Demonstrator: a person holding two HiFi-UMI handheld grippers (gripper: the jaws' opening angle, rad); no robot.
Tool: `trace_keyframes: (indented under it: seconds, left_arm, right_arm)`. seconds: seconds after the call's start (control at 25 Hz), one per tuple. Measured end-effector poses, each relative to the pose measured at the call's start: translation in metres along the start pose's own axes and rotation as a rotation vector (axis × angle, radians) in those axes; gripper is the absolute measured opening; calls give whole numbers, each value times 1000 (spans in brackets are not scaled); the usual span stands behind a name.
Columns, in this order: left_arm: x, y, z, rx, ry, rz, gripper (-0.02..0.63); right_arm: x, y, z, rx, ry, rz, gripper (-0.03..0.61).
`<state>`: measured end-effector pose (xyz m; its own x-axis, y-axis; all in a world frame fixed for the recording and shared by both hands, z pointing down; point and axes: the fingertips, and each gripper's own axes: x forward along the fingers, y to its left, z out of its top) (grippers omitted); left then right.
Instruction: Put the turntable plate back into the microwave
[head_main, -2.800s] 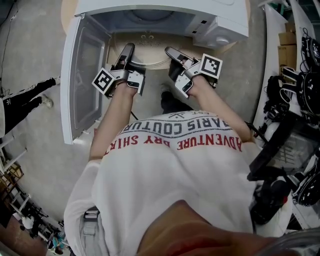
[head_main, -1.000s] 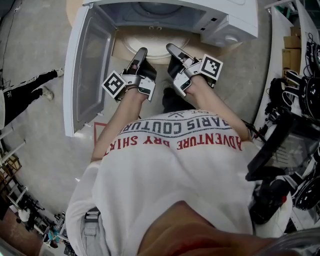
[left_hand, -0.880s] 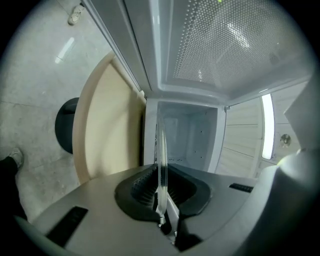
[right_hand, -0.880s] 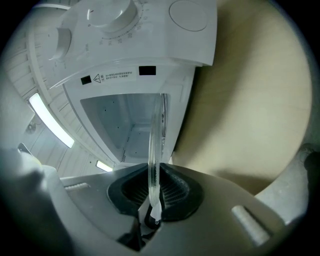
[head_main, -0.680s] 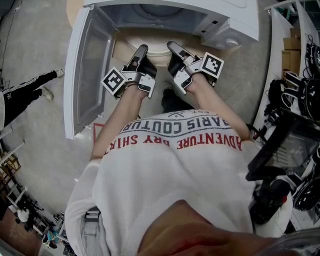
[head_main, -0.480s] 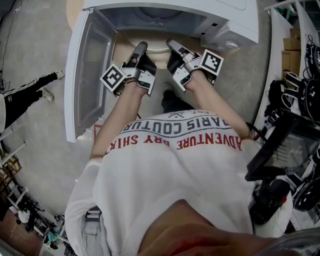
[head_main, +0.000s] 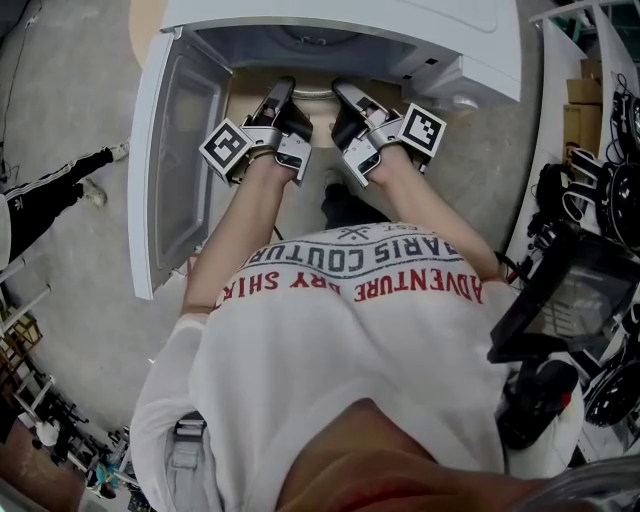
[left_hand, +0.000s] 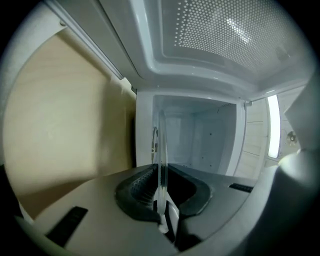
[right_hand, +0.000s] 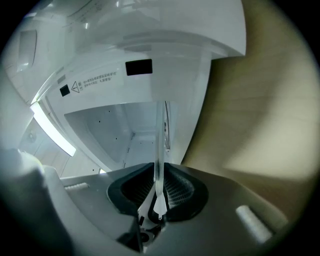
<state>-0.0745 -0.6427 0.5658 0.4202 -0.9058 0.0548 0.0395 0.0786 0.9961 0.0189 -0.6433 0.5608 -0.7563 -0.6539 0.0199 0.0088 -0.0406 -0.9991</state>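
1. Head view: the person's left gripper (head_main: 281, 96) and right gripper (head_main: 343, 94) are held level, side by side, at the mouth of the white microwave oven (head_main: 420, 30). Its door (head_main: 175, 160) is swung wide open to the left.
2. The clear round glass turntable plate (head_main: 314, 92) spans between the two grippers. Its near rim is at the opening and the rest reaches into the cavity (most of it is hidden under the oven's top).
3. In the left gripper view, the dark ribbed fingers (left_hand: 134, 190) are closed on the plate's thin rim, seen edge-on. In the right gripper view, that gripper's fingers (right_hand: 181, 192) pinch the rim the same way.
4. The oven stands on a pale wooden surface (head_main: 243, 100).
5. Handling, as a judgement: the plate looks stiff, fairly heavy for its thickness, smooth and breakable. A narrow pinch on bare glass can slip, so holding the rim at two spots well apart, as here, seems right. It should be kept flat, both grippers should move together, and it should be lowered gently onto the cavity floor rather than dropped.
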Motion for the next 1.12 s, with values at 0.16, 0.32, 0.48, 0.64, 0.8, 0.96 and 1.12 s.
trace_keyframes:
  seconds: [0.16,0.32,0.48,0.64,0.8,0.96,1.12]
  left_arm:
    - [7,0,2,8,6,9,30]
    - [12,2,7,12,7,16,29]
    - [16,1,8,9,5,24,29]
    - [18,3,12,11,6,27,29]
    - [24,1,14,1,17,24,30]
    - [24,2,16,1,28,17,30]
    - [26,-1,14,-7,28,18,30]
  right_arm:
    - [1,0,-5,0,15,5,32]
    - [5,-1,-14,-11,40,2,32]
    - [8,1,-22,-2,76,11,32]
    - [15,4,-33,-6,107,13,32]
    - [21,0,-30,-18,111,-29,29]
    - [23,-2,-31,-14,106,-32,26]
    - [25,1,-28,-3,101,-10,28]
